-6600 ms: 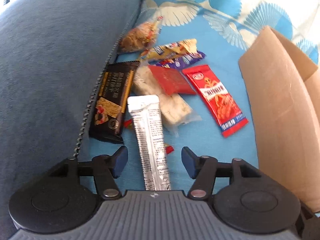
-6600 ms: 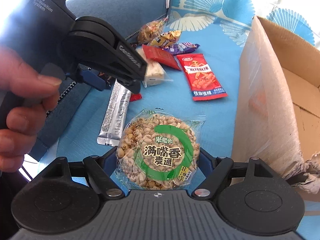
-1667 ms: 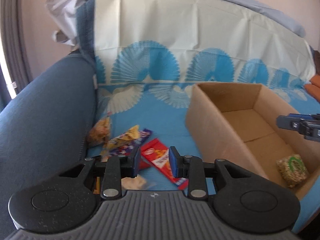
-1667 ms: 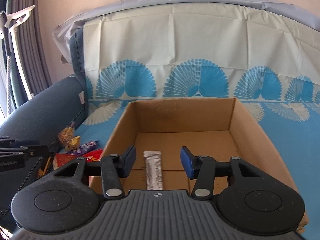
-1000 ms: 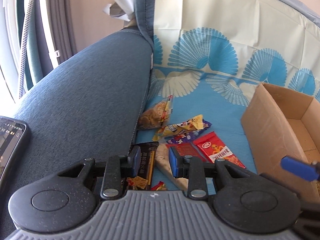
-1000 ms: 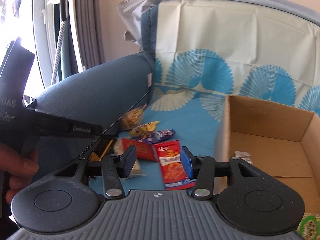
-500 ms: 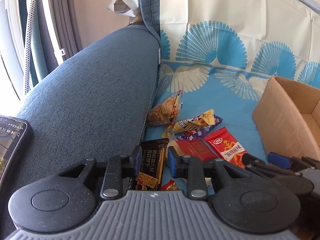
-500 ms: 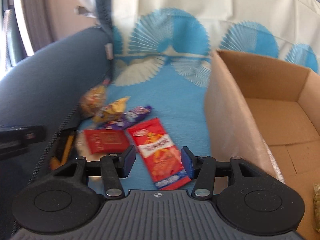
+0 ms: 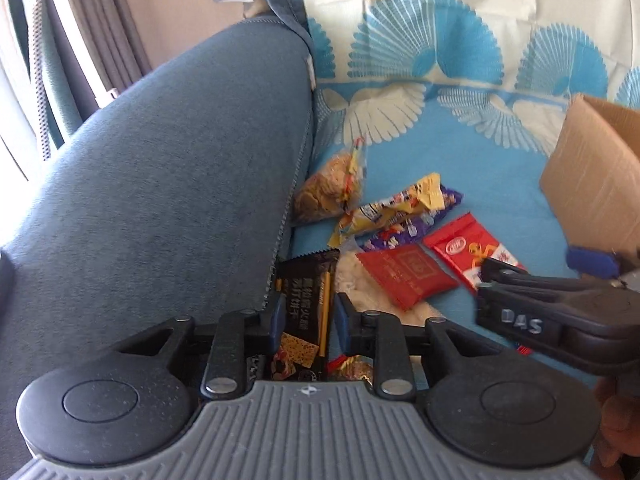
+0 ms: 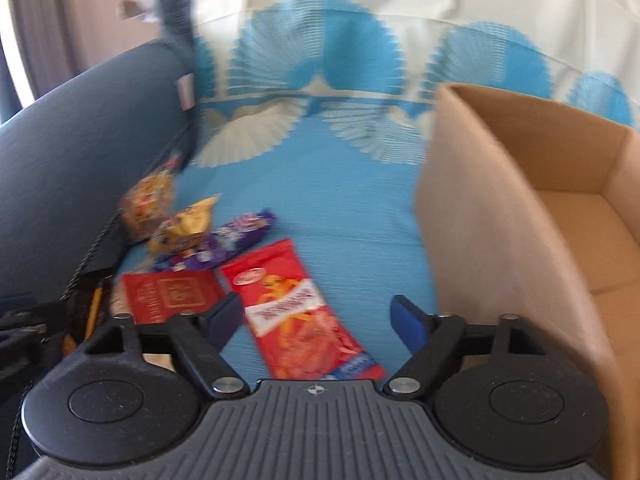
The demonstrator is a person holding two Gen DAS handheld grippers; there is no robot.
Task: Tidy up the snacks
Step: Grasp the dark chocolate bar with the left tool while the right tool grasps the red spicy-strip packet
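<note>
Snack packets lie on the blue sofa cover beside the armrest. My left gripper [image 9: 307,322] hangs open with a narrow gap over a black biscuit pack [image 9: 310,292]. A red square packet [image 9: 404,274] lies on a pale rice-cake pack [image 9: 358,278]. My right gripper [image 10: 318,316] is open wide just above a red peanut packet [image 10: 300,312], also in the left wrist view [image 9: 466,250]. The right gripper's body [image 9: 560,320] shows at the right of the left view. A cardboard box [image 10: 500,216] stands to the right.
Further back lie a purple bar [image 10: 230,240], a yellow wrapper [image 9: 394,206] and a clear bag of brown snacks [image 9: 330,188]. The grey-blue armrest [image 9: 160,184] rises at the left. The box wall [image 9: 596,184] is close on the right.
My right gripper has opened wider and dropped closer to the red peanut packet. My left gripper has edged forward over the black biscuit pack.
</note>
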